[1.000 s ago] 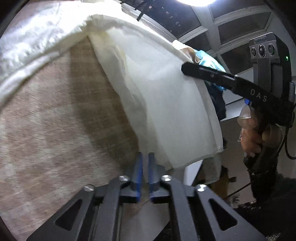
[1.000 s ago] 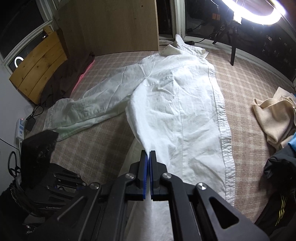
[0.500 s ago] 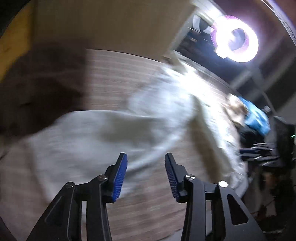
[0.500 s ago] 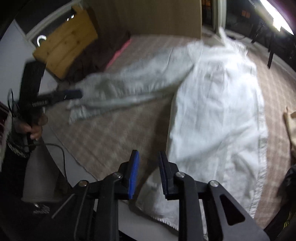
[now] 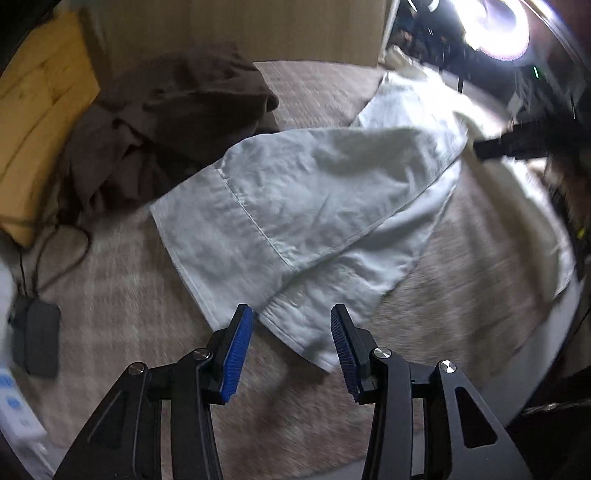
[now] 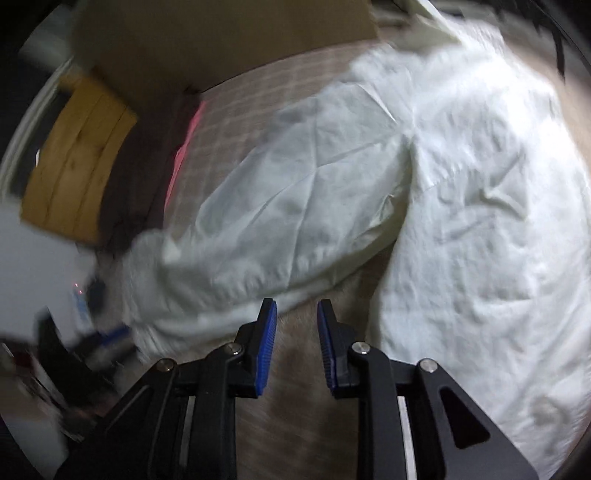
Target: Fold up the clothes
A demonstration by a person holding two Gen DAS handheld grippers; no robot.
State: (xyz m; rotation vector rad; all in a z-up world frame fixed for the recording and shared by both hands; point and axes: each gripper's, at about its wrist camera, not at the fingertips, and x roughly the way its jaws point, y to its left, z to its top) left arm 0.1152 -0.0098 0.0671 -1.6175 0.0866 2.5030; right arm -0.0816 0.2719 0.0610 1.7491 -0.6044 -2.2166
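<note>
A white shirt lies on the checked cloth. Its body [image 6: 480,221] fills the right of the right wrist view and one sleeve [image 6: 295,206] stretches off to the left. In the left wrist view the sleeve's cuff [image 5: 236,229] lies flat, its corner just ahead of my left gripper [image 5: 291,314]. That gripper is open and points steeply down with nothing pressed between its pads. My right gripper [image 6: 296,306] is open a little over bare cloth, between the sleeve and the body. Its black finger [image 5: 517,142] shows at the right of the left wrist view.
A brown garment [image 5: 166,122] is heaped behind the cuff beside a yellow wooden board [image 5: 40,122]. A black adapter [image 5: 37,332] with its cable and a white power strip [image 5: 14,410] lie at the left. A ring light [image 5: 495,26] glares at the back right. The table's edge [image 5: 546,325] curves at the right.
Both grippers were shut on the shirt's fabric and have opened, letting it go. Both have swung across and tipped down toward the sleeve, the left one over the cuff.
</note>
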